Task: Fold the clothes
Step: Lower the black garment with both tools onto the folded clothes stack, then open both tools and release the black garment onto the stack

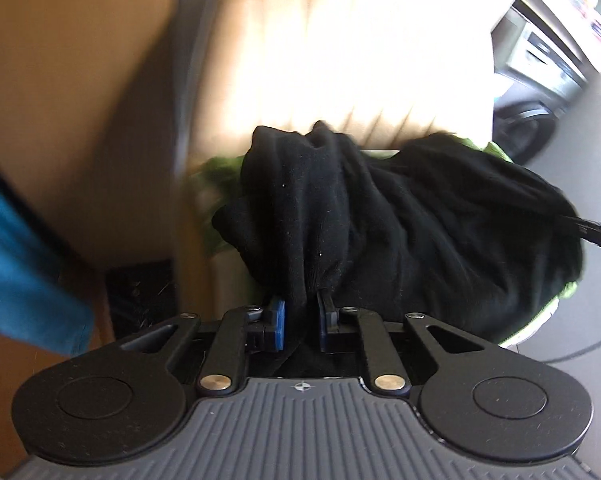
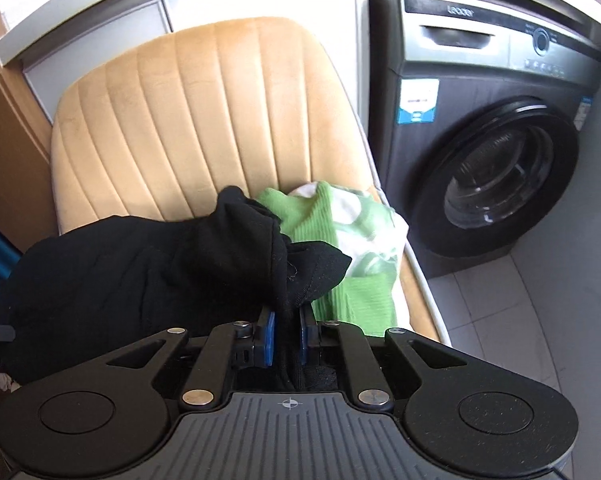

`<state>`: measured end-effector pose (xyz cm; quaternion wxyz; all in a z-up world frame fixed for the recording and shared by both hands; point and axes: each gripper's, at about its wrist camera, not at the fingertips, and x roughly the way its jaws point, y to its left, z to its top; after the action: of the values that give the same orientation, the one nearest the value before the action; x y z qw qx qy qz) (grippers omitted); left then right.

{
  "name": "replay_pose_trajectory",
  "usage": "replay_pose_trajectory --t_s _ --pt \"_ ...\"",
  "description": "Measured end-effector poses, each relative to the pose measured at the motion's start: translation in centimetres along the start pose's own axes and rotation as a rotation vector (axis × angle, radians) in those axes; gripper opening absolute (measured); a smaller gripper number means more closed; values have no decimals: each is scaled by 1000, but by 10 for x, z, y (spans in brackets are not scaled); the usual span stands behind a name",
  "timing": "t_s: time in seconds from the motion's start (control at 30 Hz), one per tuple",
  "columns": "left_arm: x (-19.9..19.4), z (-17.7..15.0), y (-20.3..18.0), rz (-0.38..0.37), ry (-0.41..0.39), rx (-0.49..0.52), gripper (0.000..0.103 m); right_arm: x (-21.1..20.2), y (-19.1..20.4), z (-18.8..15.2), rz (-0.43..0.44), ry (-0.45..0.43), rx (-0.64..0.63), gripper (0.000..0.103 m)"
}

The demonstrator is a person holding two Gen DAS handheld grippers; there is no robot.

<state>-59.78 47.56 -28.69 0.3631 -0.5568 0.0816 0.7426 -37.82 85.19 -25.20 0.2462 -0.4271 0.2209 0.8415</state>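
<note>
A black garment (image 1: 380, 216) is bunched over a tan ribbed chair (image 2: 204, 112). My left gripper (image 1: 300, 312) is shut on a fold of it, with the cloth pinched between the blue pads (image 1: 277, 322). In the right wrist view the same black garment (image 2: 140, 276) spreads to the left, and my right gripper (image 2: 287, 332) is shut on another bunched edge of it. A green and white garment (image 2: 348, 240) lies crumpled on the chair seat under and beside the black one. Green cloth (image 1: 214, 184) also peeks out behind the black garment in the blurred left wrist view.
A grey front-loading washing machine (image 2: 492, 128) stands right of the chair on a tiled floor (image 2: 520, 320). White cabinets (image 2: 220, 0) are behind the chair. Blue cloth (image 1: 16, 264) hangs at the left edge beside a wooden panel (image 1: 60, 80).
</note>
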Motion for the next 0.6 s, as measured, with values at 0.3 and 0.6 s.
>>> replay_pose_trajectory --t_s 0.3,0.6 --pt "26 -3 -3 69 76 48 14 8 -2 -10 -42 -7 36 10" --pt "21 -4 -5 92 106 134 46 12 -6 -11 -98 71 32 35"
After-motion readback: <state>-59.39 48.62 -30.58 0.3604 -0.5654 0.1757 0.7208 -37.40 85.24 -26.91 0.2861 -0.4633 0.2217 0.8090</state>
